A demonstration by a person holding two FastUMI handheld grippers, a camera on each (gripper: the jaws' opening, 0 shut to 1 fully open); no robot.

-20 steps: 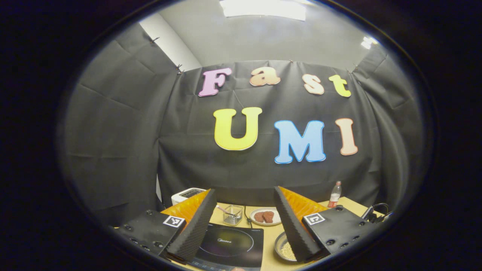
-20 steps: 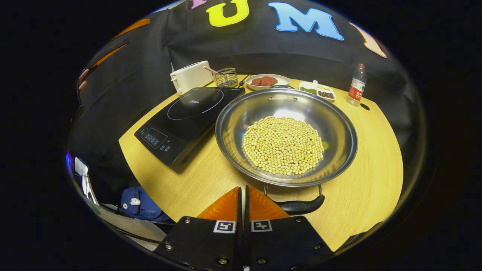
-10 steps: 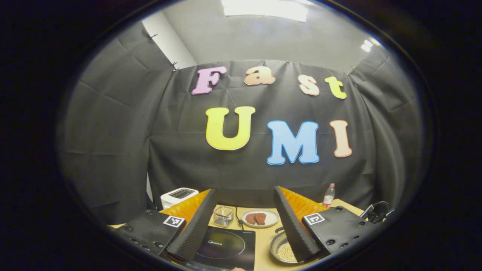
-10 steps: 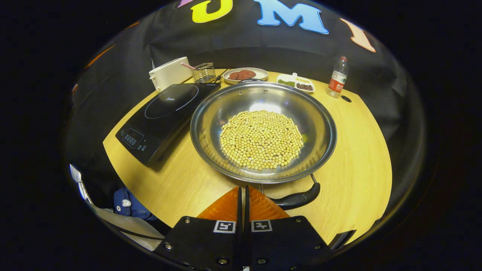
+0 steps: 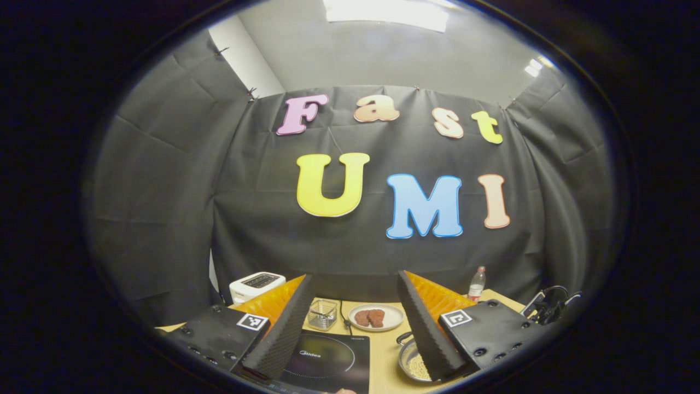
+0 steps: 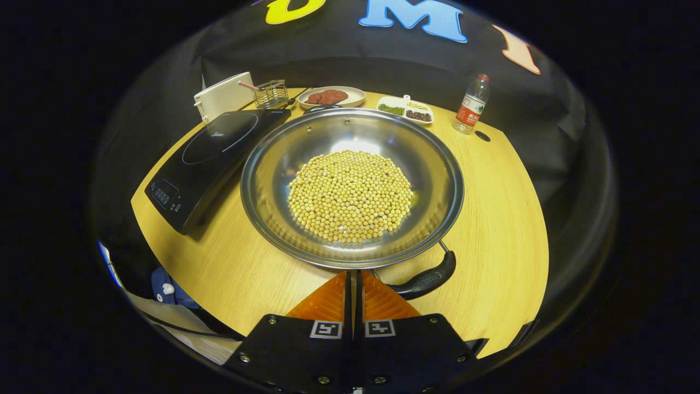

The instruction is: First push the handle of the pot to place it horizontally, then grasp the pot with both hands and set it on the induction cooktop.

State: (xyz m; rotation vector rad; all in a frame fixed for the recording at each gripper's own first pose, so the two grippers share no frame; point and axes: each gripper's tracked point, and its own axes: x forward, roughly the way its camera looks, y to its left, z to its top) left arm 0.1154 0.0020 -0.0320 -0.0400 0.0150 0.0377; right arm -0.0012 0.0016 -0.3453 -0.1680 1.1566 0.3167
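In the right gripper view a wide steel pot (image 6: 273,164) holding yellow beans rests on the wooden table (image 6: 503,219). Its near black handle (image 6: 429,276) slants up to the right. My right gripper (image 6: 354,272) is shut with nothing between its fingers. Its tips sit at the pot's near rim, just left of that handle, and contact is unclear. The black induction cooktop (image 6: 210,156) lies left of the pot. My left gripper (image 5: 355,274) is open and held high, with the cooktop (image 5: 328,358) and part of the pot (image 5: 411,364) below it.
Along the table's back edge stand a white toaster (image 6: 221,97), a wire basket (image 6: 270,94), a plate of meat (image 6: 328,97), a small divided dish (image 6: 406,109) and a plastic bottle (image 6: 470,105). A round hole (image 6: 482,135) is near the bottle. Cables (image 5: 549,306) hang at the right.
In the right gripper view the pot has slid left and its near handle has swung from level to slanting up right. The left gripper view has drifted slightly; that gripper stays open.
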